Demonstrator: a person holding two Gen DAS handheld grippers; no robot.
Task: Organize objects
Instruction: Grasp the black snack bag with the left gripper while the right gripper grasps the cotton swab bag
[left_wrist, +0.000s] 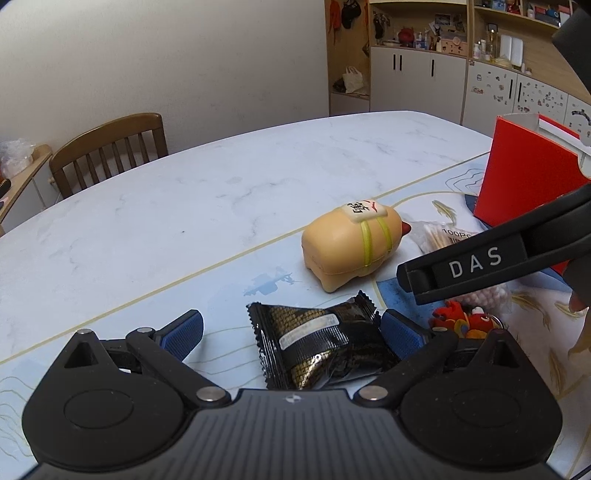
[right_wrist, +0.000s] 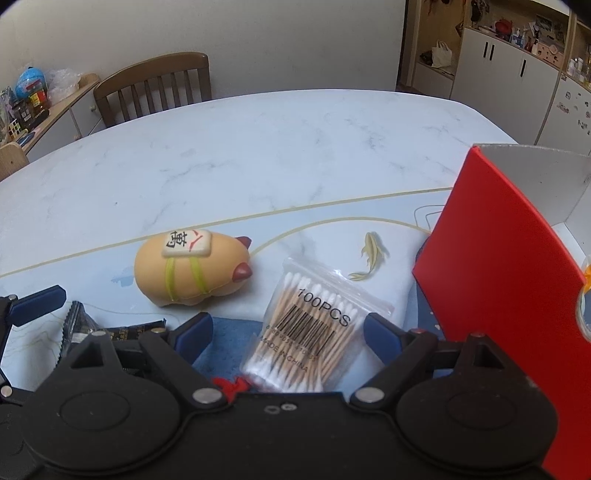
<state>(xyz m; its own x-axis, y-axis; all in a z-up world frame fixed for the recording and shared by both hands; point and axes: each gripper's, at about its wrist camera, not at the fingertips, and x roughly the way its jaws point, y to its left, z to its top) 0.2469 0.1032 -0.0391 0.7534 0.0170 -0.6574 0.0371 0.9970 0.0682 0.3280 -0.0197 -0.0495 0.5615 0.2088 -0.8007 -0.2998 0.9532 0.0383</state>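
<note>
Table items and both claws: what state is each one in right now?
Left claw: open, straddling the black snack packet, sealed, lying flat.
Right claw: open, straddling the cotton swab bag, closed, lying flat.
Tan pig toy: on its side.
Red box: open-topped, upright.
Red plush keychain: lying on the table.

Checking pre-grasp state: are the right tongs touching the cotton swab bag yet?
Apart. The right wrist view shows the right tongs open, with clear gaps between both blue pads and the cotton swab bag lying between them.
</note>
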